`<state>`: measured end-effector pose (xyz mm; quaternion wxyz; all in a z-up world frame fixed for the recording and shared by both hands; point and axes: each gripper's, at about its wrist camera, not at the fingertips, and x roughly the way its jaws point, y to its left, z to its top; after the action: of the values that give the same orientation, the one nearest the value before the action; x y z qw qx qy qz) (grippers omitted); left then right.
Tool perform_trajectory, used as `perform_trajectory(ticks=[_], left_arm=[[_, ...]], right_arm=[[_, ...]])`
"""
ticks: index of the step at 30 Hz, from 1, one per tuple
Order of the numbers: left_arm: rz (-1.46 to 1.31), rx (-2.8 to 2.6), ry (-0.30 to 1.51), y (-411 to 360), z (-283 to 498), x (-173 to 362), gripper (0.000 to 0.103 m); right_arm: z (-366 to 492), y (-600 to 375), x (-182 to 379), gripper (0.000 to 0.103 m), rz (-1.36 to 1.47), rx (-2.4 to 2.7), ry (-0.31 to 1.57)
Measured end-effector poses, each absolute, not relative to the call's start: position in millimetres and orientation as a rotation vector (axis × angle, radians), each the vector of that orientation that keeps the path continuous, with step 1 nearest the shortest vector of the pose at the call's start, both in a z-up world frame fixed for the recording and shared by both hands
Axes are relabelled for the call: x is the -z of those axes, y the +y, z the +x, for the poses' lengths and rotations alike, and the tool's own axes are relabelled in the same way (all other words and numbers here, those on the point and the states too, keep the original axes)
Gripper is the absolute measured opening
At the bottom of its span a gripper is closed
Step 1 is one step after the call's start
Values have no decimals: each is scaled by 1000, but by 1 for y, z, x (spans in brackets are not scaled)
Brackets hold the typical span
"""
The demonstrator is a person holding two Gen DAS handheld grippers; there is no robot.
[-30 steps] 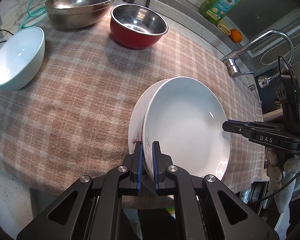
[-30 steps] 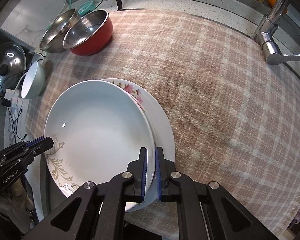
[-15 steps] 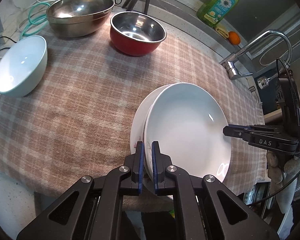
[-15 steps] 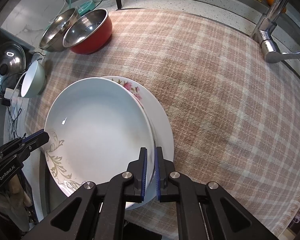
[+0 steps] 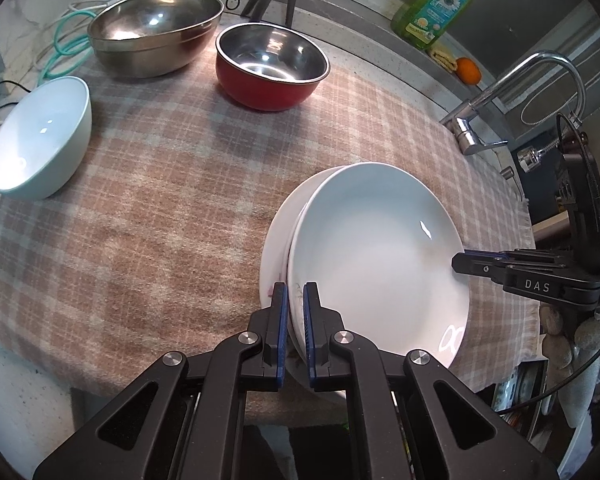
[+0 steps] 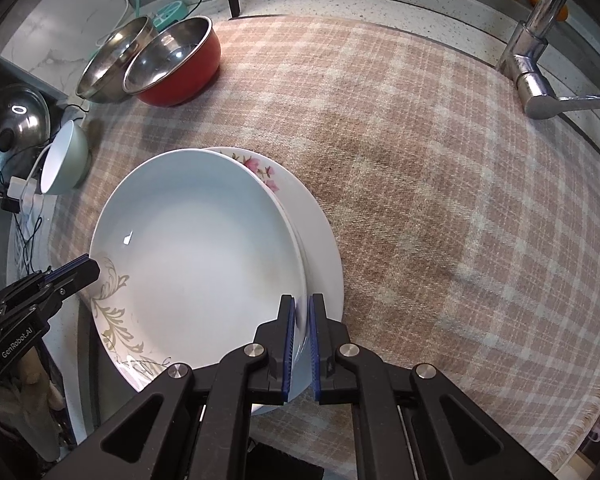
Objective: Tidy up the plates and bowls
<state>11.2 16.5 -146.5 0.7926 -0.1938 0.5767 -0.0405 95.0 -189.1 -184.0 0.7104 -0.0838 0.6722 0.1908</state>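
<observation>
A stack of white plates (image 5: pixel 376 252) is held between both grippers above the plaid cloth. The top plate (image 6: pixel 196 252) has a grey-gold leaf pattern; a plate with pink flowers (image 6: pixel 264 172) and a plain white plate (image 6: pixel 324 248) lie under it. My left gripper (image 5: pixel 295 296) is shut on the stack's near rim. My right gripper (image 6: pixel 301 312) is shut on the opposite rim; it shows in the left wrist view (image 5: pixel 466 262). A red bowl (image 5: pixel 270 66), a steel bowl (image 5: pixel 156 32) and a pale blue bowl (image 5: pixel 40 136) stand on the cloth.
A plaid cloth (image 6: pixel 440 184) covers the counter. A faucet (image 6: pixel 538 60) stands at the back right, with a green soap bottle (image 5: pixel 436 4) and an orange (image 5: pixel 469 70) behind. A pot lid (image 6: pixel 8 132) and cables lie at the left edge.
The plate stack, held by both grippers, has moved a little forward over the cloth, toward the bowls. Both grippers stay shut on it.
</observation>
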Motion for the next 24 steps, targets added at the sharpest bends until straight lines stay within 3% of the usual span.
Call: perform_trajectory(ticks=[11,17,21,24], left_arm=[[-402,108,1190,19,5,129,8],[-401,102,1151,28,-2,117,8],[-428,79,1132,39,-11,112,8],[-442,46,1113,49,-21,107,8]], right_arm=[[89,-194,159,10,-113,-442,1432],[86,-184,139,16,-108,-459,1367],[85,-179,128,29,-99,-478,1328],[86,-176,122,30,-101,-494,1302]])
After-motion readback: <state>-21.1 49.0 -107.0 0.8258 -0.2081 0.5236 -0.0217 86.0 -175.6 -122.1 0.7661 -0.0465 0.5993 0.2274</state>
